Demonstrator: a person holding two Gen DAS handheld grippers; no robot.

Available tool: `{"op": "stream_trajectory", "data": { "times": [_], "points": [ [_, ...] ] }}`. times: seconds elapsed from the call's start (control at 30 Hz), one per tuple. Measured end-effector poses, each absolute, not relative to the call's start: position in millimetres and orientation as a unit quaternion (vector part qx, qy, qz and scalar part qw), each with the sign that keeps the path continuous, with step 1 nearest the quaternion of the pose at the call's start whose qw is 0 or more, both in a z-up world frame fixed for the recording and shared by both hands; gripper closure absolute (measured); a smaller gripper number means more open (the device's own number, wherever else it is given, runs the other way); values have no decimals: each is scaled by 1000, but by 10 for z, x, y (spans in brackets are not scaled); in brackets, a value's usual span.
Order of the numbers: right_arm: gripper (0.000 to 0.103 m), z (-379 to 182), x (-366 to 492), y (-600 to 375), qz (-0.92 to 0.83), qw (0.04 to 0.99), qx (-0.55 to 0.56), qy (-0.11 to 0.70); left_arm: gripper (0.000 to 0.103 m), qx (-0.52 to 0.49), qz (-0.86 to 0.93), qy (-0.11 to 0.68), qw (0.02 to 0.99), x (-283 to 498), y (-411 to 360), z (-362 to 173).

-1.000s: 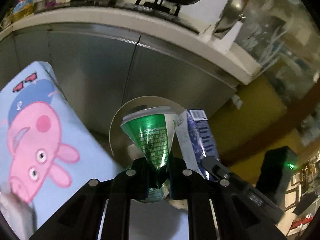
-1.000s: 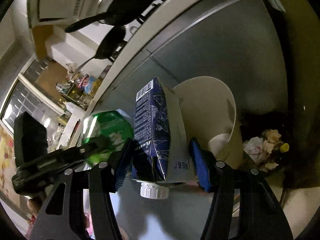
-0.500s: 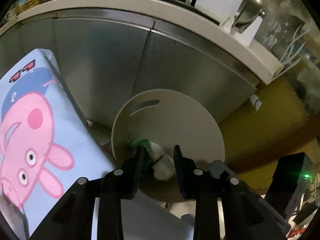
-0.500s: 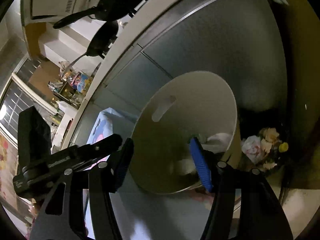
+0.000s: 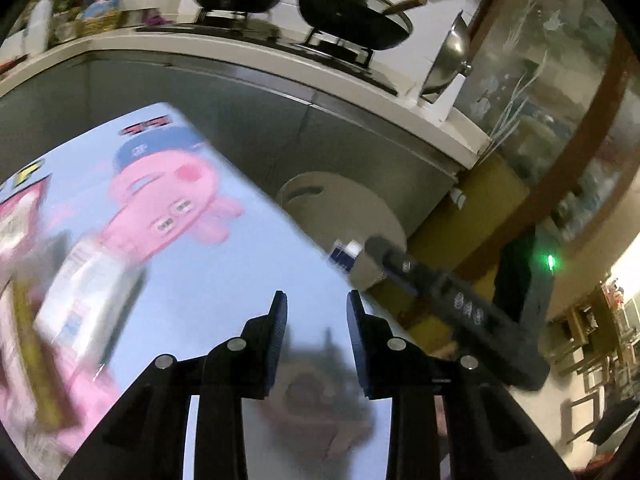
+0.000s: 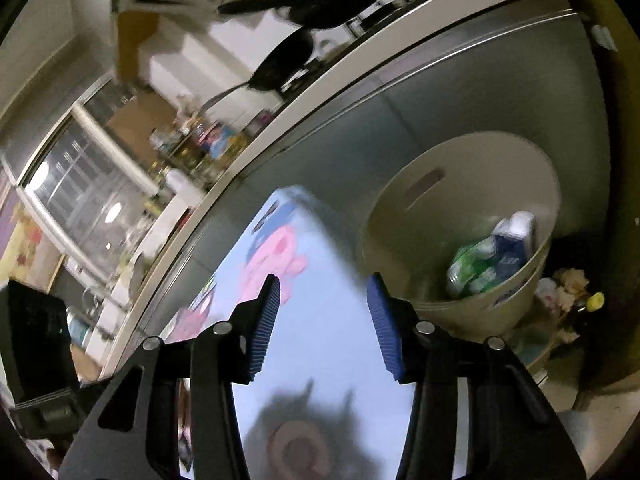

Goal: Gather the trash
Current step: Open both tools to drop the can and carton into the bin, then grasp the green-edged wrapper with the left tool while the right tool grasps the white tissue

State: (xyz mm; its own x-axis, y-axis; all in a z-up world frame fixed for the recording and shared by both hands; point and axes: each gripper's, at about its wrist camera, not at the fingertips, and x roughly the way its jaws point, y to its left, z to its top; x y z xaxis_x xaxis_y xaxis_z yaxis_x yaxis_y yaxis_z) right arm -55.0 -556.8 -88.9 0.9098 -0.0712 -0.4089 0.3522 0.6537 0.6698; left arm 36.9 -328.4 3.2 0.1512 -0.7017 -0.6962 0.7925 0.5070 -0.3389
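Note:
A beige round trash bin stands on the floor beside the table; it also shows in the left wrist view. Inside it lie a crushed green can and a blue carton. My right gripper is open and empty above the light-blue table, left of the bin. My left gripper is open and empty over the same table. A white packet, blurred, lies on the table at the left. The right gripper's finger shows at the right.
The table has a pink pig print. Behind it runs a grey cabinet front under a white counter with black pans. Crumpled trash lies on the floor right of the bin.
Both grippers let go of the can and the carton, which dropped into the bin. Both grippers have since drawn back over the table, open and empty.

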Motion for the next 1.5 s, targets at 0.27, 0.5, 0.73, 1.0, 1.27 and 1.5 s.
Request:
{"op": "stream_trajectory", "data": {
  "times": [0.27,0.5,0.73,1.0,1.27,1.5],
  "points": [
    [56,-895,-270,-4561,-27,906,346,243,73,55,-388,420,819,256,-1615,3],
    [56,-866,7,-3545,64,910,279,301,73,-42,-228,448,863,333,58,-42],
    [56,-834,336,-2551,156,898,207,355,73,-236,-168,488,823,500,1144,-519],
    [55,-876,959,-1853,200,870,196,405,50,-325,-195,488,786,666,1170,-772],
    [44,-933,1474,-1408,195,876,143,416,48,-334,-199,488,782,782,1177,-884],
    [102,-990,1418,-1175,233,873,111,413,95,-304,-213,484,793,801,1077,-864]
  ]
}}
